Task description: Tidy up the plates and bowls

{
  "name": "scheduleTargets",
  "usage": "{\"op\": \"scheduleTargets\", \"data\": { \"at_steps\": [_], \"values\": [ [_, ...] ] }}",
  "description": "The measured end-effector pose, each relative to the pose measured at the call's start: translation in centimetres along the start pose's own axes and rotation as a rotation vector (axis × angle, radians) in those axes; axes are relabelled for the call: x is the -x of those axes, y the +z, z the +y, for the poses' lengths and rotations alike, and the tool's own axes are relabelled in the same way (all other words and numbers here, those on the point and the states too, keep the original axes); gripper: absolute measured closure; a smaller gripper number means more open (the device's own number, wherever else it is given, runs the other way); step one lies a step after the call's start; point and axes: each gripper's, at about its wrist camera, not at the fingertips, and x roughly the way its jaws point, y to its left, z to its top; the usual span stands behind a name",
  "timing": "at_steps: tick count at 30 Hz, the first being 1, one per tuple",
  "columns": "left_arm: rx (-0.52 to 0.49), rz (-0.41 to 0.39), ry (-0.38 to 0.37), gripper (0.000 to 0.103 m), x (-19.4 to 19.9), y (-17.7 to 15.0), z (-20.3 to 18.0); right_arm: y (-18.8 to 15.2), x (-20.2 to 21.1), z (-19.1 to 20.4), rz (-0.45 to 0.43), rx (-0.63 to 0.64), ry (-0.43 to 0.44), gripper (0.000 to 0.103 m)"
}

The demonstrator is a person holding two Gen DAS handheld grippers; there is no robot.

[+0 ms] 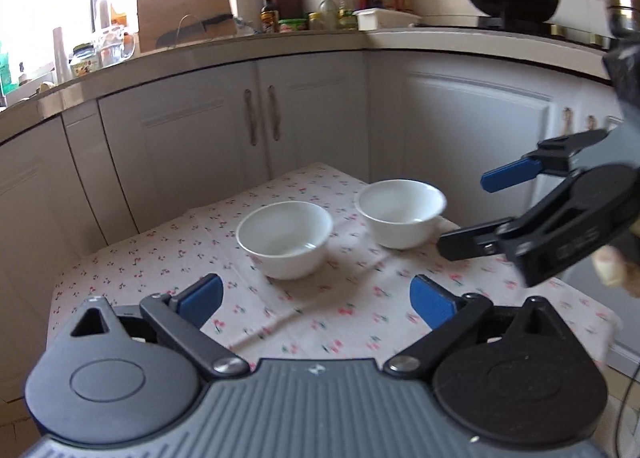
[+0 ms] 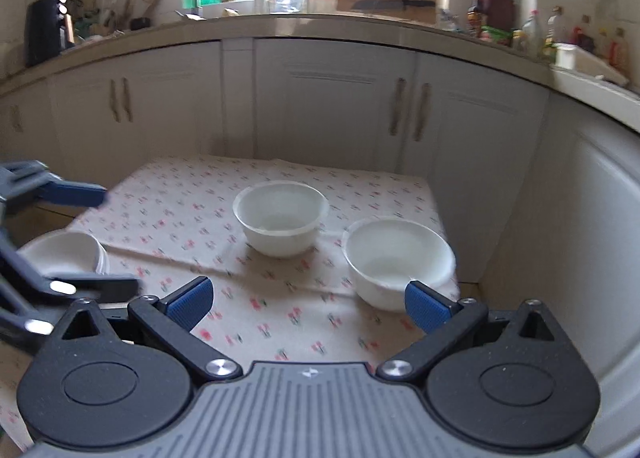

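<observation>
- We hold the left gripper (image 1: 316,300) above the near edge of the floral-print tablecloth (image 1: 344,314), blue-padded fingers spread wide, nothing between them.
- Right gripper (image 2: 310,304) likewise released and empty.
- Two white round ceramic bowls sit upright and apart mid-cloth: the left bowl (image 2: 281,218), the right bowl (image 2: 398,258).
- A stack of white dishes (image 2: 66,254) rests at the cloth's left edge in the right wrist view.

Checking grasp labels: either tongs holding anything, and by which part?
Nothing held. Left tongs and right tongs are both open and empty; the bowls sit untouched on the table.
</observation>
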Motion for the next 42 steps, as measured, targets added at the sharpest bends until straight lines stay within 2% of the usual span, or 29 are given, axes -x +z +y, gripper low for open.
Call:
{"op": "scheduleTargets", "data": {
  "at_steps": [8, 21, 25, 29, 36, 38, 42],
  "values": [
    [0.035, 0.030, 0.041, 0.004, -5.1, 0.3, 1.5, 4.1, -4.7, -0.9, 0.056, -0.008, 0.119, 0.000],
    [0.041, 0.061, 0.062, 0.004, -11.2, 0.4, 1.6, 6.7, -13.4, -2.0, 0.039, -0.008, 0.190, 0.002],
    [0.045, 0.073, 0.058, 0.004, -12.5, 0.2, 1.7, 6.9, -15.1, -2.6, 0.034, -0.030, 0.220, 0.007],
    [0.041, 0.069, 0.063, 0.005, -13.1, 0.2, 1.6, 6.9, -17.0, -2.8, 0.071, -0.035, 0.230, 0.019],
    [0.035, 0.061, 0.064, 0.007, -13.9, 0.6, 1.8, 6.9, -18.7, -2.8, 0.108, -0.037, 0.224, 0.022],
    [0.028, 0.062, 0.064, 0.007, -14.0, 0.6, 1.8, 7.0, -19.1, -2.8, 0.119, -0.041, 0.232, 0.028],
    [0.029, 0.073, 0.054, 0.013, -14.5, 0.8, 1.9, 7.1, -19.6, -2.5, 0.136, -0.032, 0.227, 0.031]
  ]
}}
